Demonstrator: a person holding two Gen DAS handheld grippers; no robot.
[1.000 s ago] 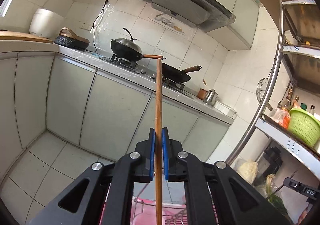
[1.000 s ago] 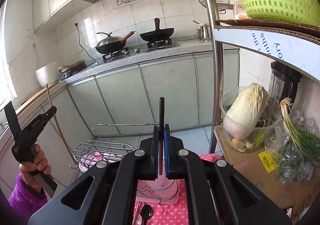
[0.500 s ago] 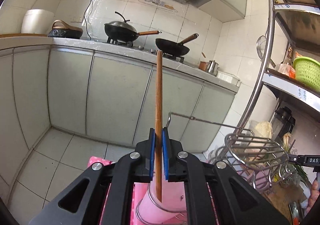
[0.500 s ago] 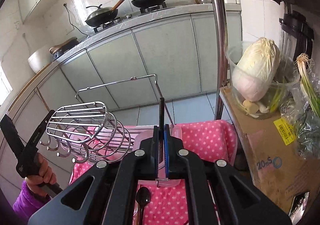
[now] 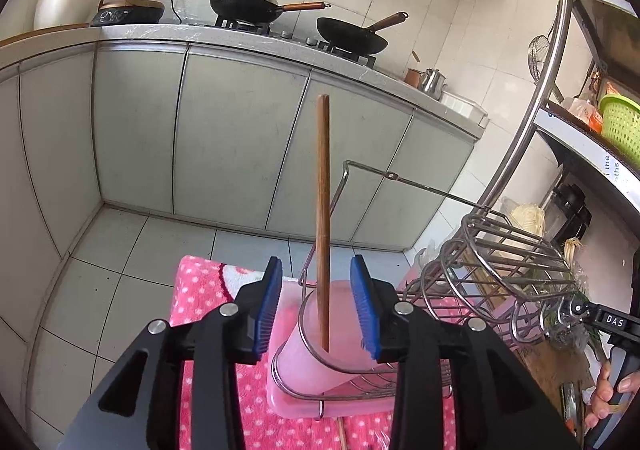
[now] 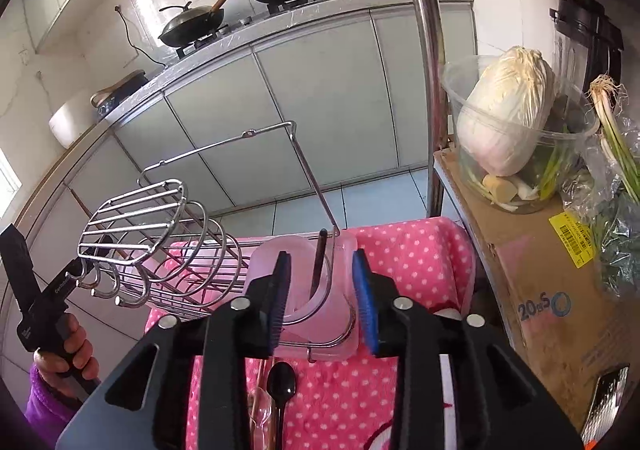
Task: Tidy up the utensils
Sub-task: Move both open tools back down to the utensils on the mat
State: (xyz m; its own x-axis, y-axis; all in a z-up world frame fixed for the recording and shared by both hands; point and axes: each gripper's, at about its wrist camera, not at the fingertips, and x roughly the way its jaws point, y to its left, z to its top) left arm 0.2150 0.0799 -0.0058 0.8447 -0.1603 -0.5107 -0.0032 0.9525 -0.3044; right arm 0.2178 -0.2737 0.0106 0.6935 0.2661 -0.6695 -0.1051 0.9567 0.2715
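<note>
On pink cloth point(image 6: 416, 250), pink cups point(image 5: 320, 346) hold upright utensils point(image 5: 322, 210).

Each camera sits just behind its claw, looking forward and down along the fingers. Both views share the wire rack point(image 5: 500, 270) point(image 6: 160, 250), close ahead, and the cabinets point(image 5: 240, 138) point(image 6: 320, 98) beyond.

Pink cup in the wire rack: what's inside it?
The pink cup holds a wooden chopstick and a dark utensil handle, both standing upright. Their lower ends are hidden by the frosted wall.
</note>
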